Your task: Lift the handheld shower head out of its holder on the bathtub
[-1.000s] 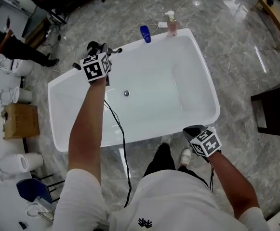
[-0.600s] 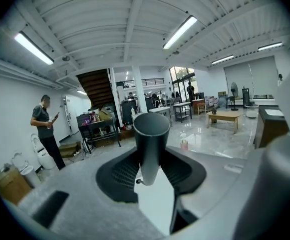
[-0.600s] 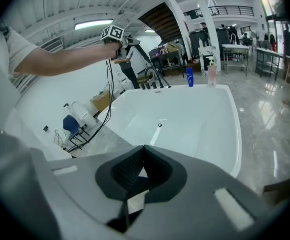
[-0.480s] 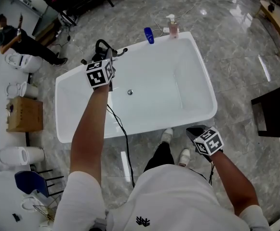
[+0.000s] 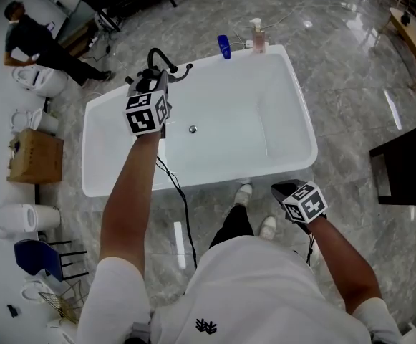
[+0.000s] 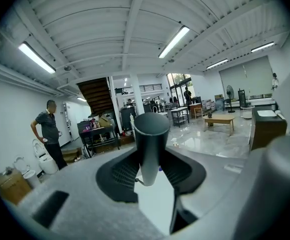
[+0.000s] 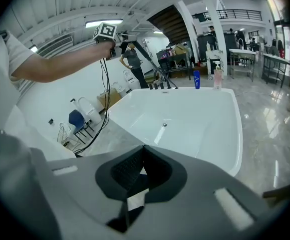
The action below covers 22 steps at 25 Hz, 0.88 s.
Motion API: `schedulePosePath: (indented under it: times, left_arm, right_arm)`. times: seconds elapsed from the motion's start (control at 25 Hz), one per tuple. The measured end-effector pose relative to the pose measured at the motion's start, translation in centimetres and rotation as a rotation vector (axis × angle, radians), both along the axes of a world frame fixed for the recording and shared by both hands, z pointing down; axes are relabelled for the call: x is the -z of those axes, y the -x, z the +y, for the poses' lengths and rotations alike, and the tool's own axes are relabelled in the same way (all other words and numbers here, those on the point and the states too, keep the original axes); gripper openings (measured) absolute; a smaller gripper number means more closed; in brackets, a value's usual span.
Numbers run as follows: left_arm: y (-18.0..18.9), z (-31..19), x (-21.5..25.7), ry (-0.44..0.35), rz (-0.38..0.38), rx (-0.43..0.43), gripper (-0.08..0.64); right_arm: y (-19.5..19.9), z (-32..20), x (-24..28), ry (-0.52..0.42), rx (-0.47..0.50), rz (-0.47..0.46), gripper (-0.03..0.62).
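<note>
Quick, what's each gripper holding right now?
Left gripper: closed on the shower head handle.
Right gripper: closed, holding nothing.

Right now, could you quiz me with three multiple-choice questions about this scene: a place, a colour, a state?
1. Where on the bathtub do the blue bottle and the pump bottle stand? A its far rim; B its bottom; C its near rim.
2. The bathtub's colour? A black; B white; C green.
3. The left gripper is: A open and empty; B shut on a bottle; C shut on the shower head handle.
Key: 1 A, both stand on the rim farthest from the person; 2 B, it is white all over; 3 C, the dark handle sits clamped between its jaws.
</note>
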<state>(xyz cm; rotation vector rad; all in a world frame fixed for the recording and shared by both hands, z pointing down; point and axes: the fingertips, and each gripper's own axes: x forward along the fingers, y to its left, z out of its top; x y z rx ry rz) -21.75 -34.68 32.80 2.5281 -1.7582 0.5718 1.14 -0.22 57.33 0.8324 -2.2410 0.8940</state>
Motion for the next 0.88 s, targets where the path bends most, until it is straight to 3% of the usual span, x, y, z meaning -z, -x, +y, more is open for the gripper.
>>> schedulePosePath:
  times: [0.56, 0.88]
  left_arm:
    - [1.6, 10.6, 6.2, -0.095, 0.052, -0.008, 0.138]
    - [2.8, 16.4, 8.2, -0.112, 0.08, 0.004, 0.138]
  right_arm:
    - [0.6, 2.6, 2.3, -0.054, 0.057, 0.004, 0.014]
    - [0.3, 4.5, 2.5, -0.061, 0.078, 0.004, 0.014]
